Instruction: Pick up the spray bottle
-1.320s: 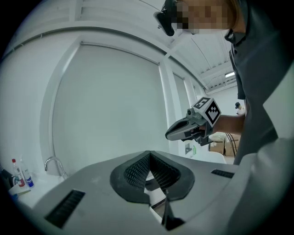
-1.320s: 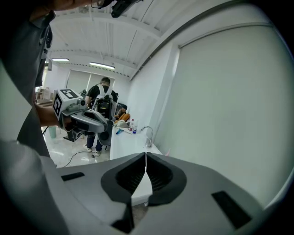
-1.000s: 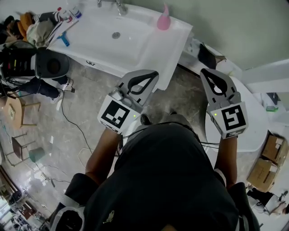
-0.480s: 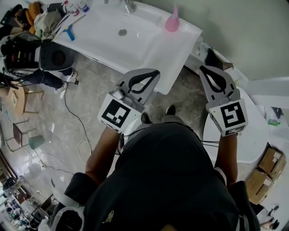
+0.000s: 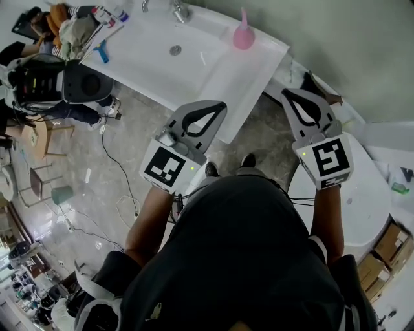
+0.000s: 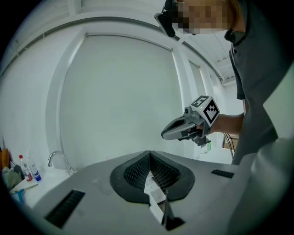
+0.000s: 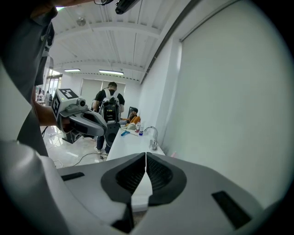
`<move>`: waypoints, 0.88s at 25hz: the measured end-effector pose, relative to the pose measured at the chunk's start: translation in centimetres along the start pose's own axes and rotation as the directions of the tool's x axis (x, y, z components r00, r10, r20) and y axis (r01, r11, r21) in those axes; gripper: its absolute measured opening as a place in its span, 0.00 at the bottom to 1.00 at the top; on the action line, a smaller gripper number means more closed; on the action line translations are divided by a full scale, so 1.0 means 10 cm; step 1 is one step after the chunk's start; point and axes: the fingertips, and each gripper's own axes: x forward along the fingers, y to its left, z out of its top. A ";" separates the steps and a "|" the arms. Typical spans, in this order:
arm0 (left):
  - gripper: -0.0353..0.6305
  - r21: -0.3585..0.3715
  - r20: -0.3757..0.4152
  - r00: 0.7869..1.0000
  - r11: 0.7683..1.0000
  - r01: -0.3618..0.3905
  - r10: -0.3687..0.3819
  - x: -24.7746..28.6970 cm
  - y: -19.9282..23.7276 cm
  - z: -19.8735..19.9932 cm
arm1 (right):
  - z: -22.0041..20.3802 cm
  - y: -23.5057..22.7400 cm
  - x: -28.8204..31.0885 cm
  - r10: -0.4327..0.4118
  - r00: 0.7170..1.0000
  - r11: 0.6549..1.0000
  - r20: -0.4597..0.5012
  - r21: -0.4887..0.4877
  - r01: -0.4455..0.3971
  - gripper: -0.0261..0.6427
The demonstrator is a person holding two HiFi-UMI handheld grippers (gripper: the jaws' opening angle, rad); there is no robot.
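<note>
The pink spray bottle [image 5: 242, 33] stands upright at the back right of the white sink counter [image 5: 259, 61], close to the wall. Only its pink tip [image 7: 173, 154] peeks over the jaws in the right gripper view. My left gripper [image 5: 217, 105] hovers over the floor just in front of the counter's near edge, jaws shut and empty. My right gripper [image 5: 286, 95] hangs beyond the counter's right end, also shut with nothing in it. Both are well short of the bottle. Each gripper shows in the other's view: the right gripper [image 6: 163, 134] and the left gripper [image 7: 103, 133].
The basin [image 5: 174, 48] and faucet [image 5: 178, 10] lie left of the bottle. Small bottles and cloths [image 5: 77, 29] crowd the counter's left end. A black bin [image 5: 84, 84] and cables sit on the floor at left. A white round table [image 5: 362, 194] and cardboard boxes [image 5: 388, 252] are at right.
Both grippers have been carried level toward the sink counter, and the counter now lies a little nearer and further right in view. The jaws of both stay shut.
</note>
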 end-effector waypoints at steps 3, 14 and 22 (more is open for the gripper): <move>0.06 0.010 -0.024 1.000 1.000 -0.009 0.010 0.16 -0.07 0.02 | -0.07 -0.14 -0.01 0.019 1.000 1.000 0.021 0.008 -0.019 0.06; 0.06 0.047 -0.076 0.996 0.998 -0.051 0.054 0.44 -0.29 0.11 | -0.34 -0.49 -0.18 0.030 0.997 0.998 0.066 0.045 -0.033 0.06; 0.06 0.051 -0.063 0.998 0.998 -0.026 0.030 0.35 -0.29 0.03 | -0.42 -0.40 -0.25 -0.015 0.999 0.999 0.028 0.047 0.014 0.06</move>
